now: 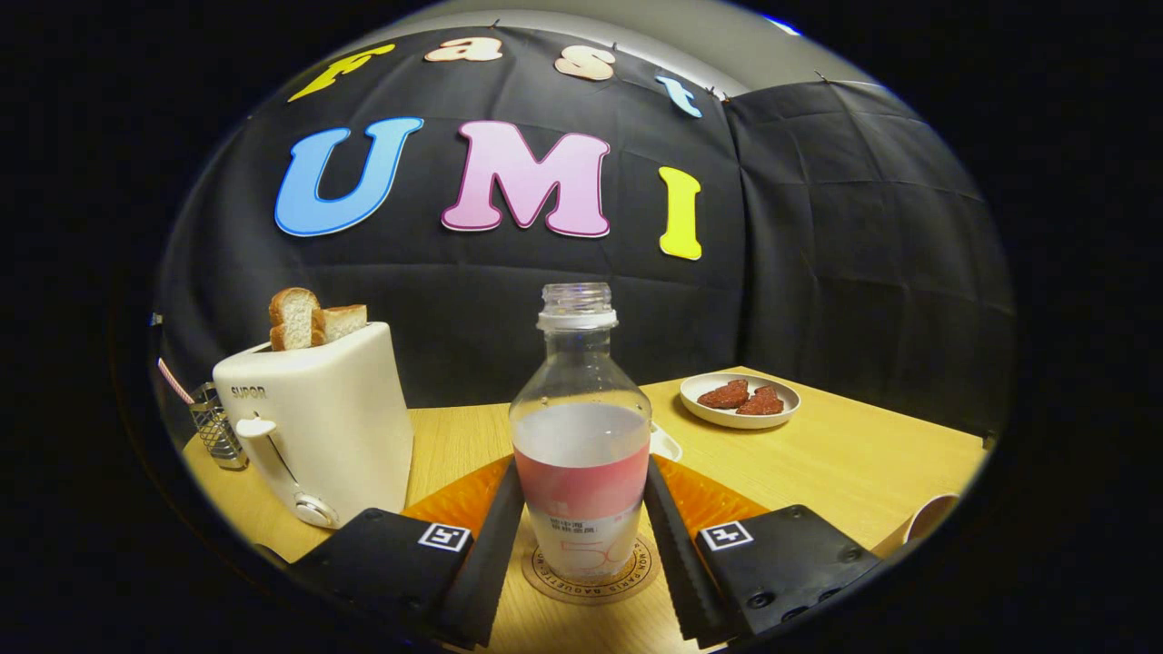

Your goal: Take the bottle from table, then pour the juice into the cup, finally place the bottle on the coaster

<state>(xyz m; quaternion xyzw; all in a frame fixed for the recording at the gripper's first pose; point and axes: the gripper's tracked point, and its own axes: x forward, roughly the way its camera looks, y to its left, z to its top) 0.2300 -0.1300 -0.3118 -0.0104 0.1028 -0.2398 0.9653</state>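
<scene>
- On the table's left, a toaster [318,427] holds bread.
- Between the gripper [581,545] fingers, the uncapped bottle [581,427] stands on the coaster [545,574]; both fingers appear to press its sides.
- Rightward, a cup [927,520] sits close; an uneven release could likely tip the bottle and spill juice.

We see the bottle [581,436] standing upright on the round coaster [592,574], with its cap off and some juice inside. Our tongs [581,536] sit around it, one finger [486,554] on each side, very close; we cannot tell if they press it. An orange mat [463,498] lies under the coaster on the bench [845,463]. A toaster [318,427] with bread [304,320] stands to the left. A plate [740,413] of food sits farther back on the right. A cup [927,522] peeks in beside the right finger.
</scene>
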